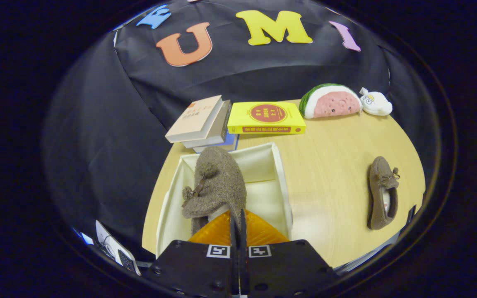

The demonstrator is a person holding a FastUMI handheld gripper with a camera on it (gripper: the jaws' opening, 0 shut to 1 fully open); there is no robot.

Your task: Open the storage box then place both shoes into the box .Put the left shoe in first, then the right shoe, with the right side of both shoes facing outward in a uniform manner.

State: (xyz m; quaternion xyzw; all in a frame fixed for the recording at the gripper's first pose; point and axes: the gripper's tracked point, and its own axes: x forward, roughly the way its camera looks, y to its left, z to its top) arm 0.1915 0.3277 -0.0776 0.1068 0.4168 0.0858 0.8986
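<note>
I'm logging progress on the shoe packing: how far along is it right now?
Done: the white fabric storage box stands open on the wooden table. In hand: the gripper, fingers closed on the heel edge of a fuzzy brown slipper shoe, holds it over the box interior. Left: release it, then fetch the second brown slipper shoe lying on the table beside the box.
</note>
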